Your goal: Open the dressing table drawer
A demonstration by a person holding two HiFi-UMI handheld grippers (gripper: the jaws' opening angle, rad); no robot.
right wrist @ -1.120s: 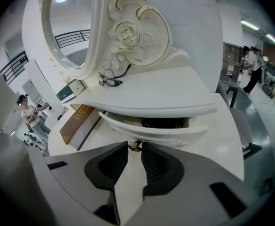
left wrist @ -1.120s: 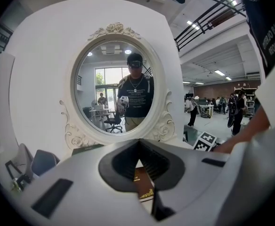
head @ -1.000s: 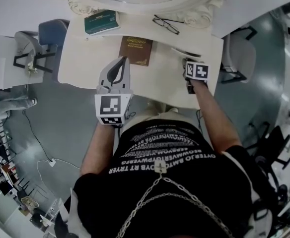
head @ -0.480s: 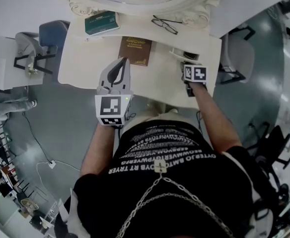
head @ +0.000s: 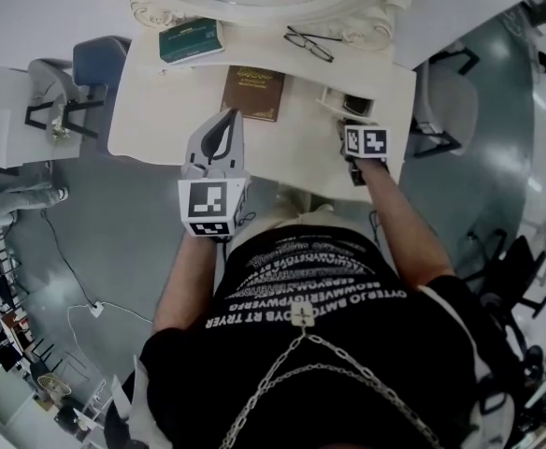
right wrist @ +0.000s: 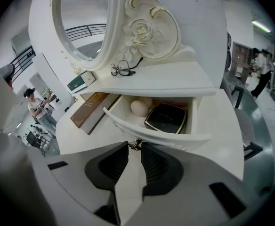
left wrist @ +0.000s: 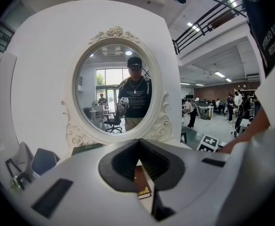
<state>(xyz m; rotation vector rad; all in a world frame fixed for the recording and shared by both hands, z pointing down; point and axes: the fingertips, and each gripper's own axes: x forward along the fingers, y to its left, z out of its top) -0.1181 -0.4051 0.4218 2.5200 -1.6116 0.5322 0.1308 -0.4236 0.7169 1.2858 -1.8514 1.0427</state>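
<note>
just ahead of right claw: white dressing table drawer open, holding one beige egg-shaped sponge, one black square compact. jaws, just been closing, clamp its small metal pull. left claw together.

The white drawer stands pulled partway out from under the shelf below the mirror. It sits level, with its curved front towards me. A small dark metal handle hangs mid-front; I think it's a ring.
</note>
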